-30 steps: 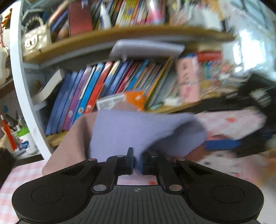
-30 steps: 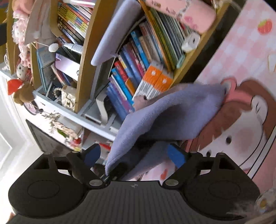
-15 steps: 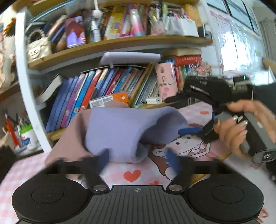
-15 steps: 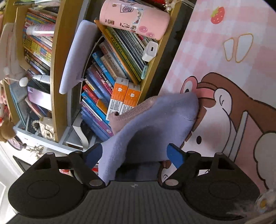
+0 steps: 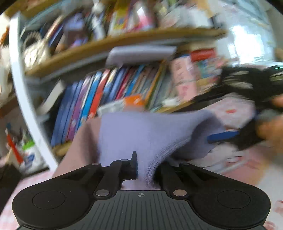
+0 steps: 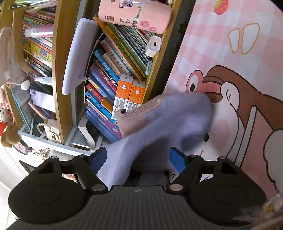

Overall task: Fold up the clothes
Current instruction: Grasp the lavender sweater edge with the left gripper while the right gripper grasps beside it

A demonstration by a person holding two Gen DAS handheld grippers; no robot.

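A lilac sock (image 5: 141,134) with a dusty-pink cuff (image 5: 79,141) is lifted over the pink cartoon mat. My left gripper (image 5: 144,168) is shut on the sock's near edge. In the right wrist view the sock (image 6: 169,123) drapes from the mat down between my right gripper's (image 6: 138,159) blue pads, which stand wide apart; the pink cuff (image 6: 138,111) points toward the bookshelf. The right gripper also shows blurred at the right of the left wrist view (image 5: 222,137), beside the sock's far end.
A wooden bookshelf (image 6: 159,58) full of books stands along the mat's (image 6: 230,53) far edge, with two orange boxes (image 6: 129,99), a white charger (image 6: 153,46) and a pink case (image 6: 134,16). A pen pot (image 5: 26,155) sits at the left.
My left gripper, open half a second ago, has closed on the sock again and lifts it. My right gripper stays open with the sock lying between its pads.
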